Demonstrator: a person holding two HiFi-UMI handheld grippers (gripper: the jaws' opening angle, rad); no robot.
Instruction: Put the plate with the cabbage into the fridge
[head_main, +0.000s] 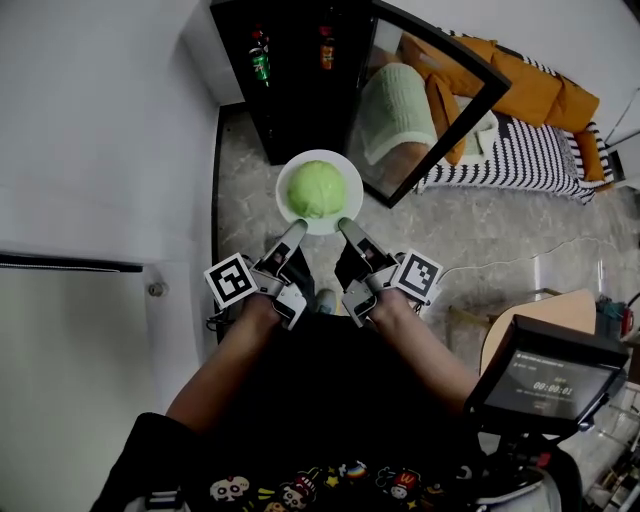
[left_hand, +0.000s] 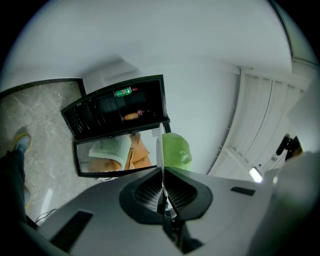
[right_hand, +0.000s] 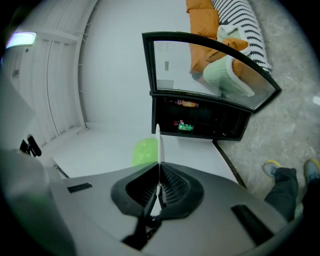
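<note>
The left gripper (head_main: 297, 228) is seen closed on the near-left rim of the white plate (head_main: 288, 175); in the left gripper view the plate's edge is clamped between its two jaws. The plate is held in the air above the floor, just in front of the open black fridge (head_main: 295, 110), and the green cabbage (head_main: 318, 189) is carried at its middle. The near-right rim is pinched likewise by the right gripper (head_main: 345, 226). Farther right, the fridge's glass door (head_main: 420, 120) is swung open.
</note>
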